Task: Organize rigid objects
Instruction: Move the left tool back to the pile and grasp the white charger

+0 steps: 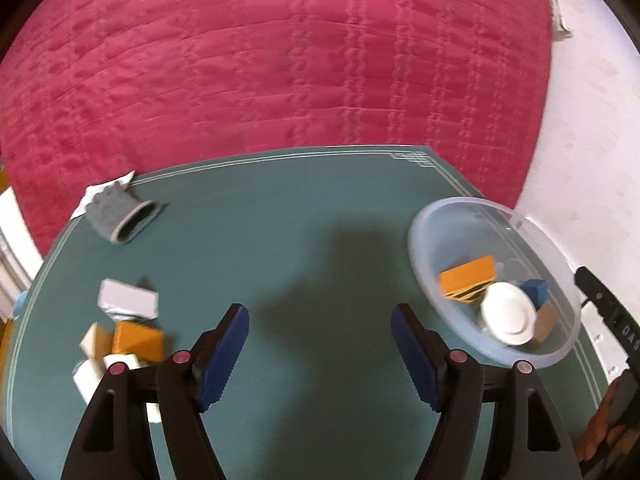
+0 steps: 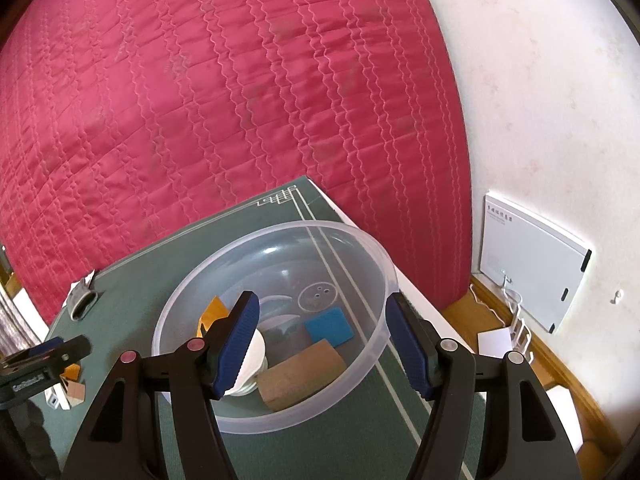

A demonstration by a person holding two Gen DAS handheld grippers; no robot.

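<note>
Blue ribbed pads on both claws. Left claw point(image 1: 320, 354) spread wide, nothing between the pads, only bare green desk point(image 1: 312, 240) mat under the gap. Loose pile sits to its left, partly hidden behind the left finger: white box point(image 1: 128, 299), orange block point(image 1: 138, 340), a pale wedge and some white pieces too blurred to name. Grey glove point(image 1: 120, 216) lies farther off at the desk's far left corner, on a slip of white paper. Clear plastic bowl point(image 1: 440, 220) sits to the right of this claw, near the desk's right edge.

Right claw point(image 2: 322, 346) held half open, gripping nothing, poised over the near side of the same bowl point(image 2: 360, 248). Inside the bowl: white round lid point(image 2: 252, 360) partly behind the left pad, wooden block point(image 2: 300, 374) between the pads and below them, blue square block point(image 2: 329, 327) just beyond, orange box point(image 2: 212, 312) at the back left, a clear disc against the bowl's floor. Whether the pads touch the bowl's rim cannot be told.

Beyond the desk: red quilted bed cover point(image 2: 200, 100), white wall, a flat white panel point(image 2: 532, 260) leaning against the wall on the right.
</note>
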